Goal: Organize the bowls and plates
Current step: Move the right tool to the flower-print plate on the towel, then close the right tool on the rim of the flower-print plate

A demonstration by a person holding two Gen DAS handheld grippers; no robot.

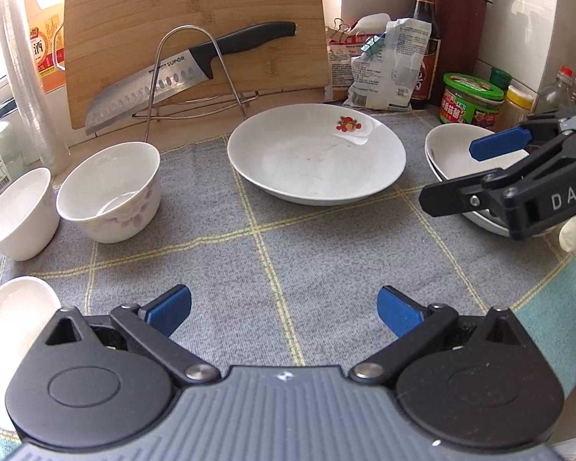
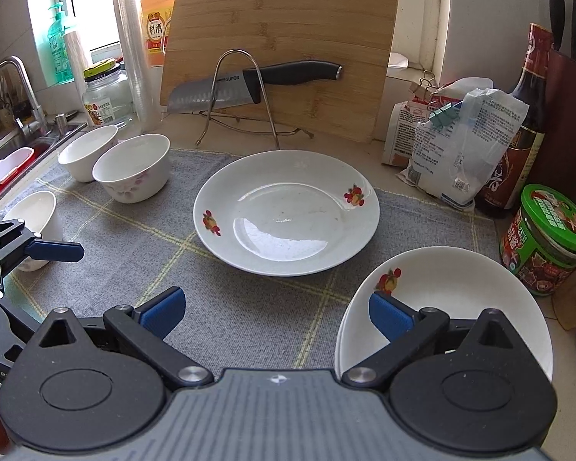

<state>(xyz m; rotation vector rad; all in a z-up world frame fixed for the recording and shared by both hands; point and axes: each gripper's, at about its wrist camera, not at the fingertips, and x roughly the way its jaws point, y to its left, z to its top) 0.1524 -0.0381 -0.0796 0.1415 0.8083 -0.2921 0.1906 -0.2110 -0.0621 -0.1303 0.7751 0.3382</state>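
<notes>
Going from the left edge of the grey checked cloth (image 2: 249, 319), three bowls stand singly: a plain one (image 2: 34, 215) at the near left edge, another plain one (image 2: 86, 151) by the far left corner, and a flowered bowl (image 2: 132, 167) touching or just beside it. None of them is nested, so by my reckoning the bowls are yet to be gathered. The left gripper (image 1: 284, 311) hovers over the near middle of the cloth, fingers spread wide with nothing between them. Past it, toward the cloth's far edge, a large plate (image 2: 288, 211) lies alone. At the right edge a smaller dish (image 2: 453, 307) appears to sit stacked on another, which suggests sorting has begun there. The right gripper (image 2: 276, 313) hangs beside that stack, wide open and holding nothing, one finger (image 2: 389, 317) over the dish's rim. The large plate and three bowls seemingly remain.
</notes>
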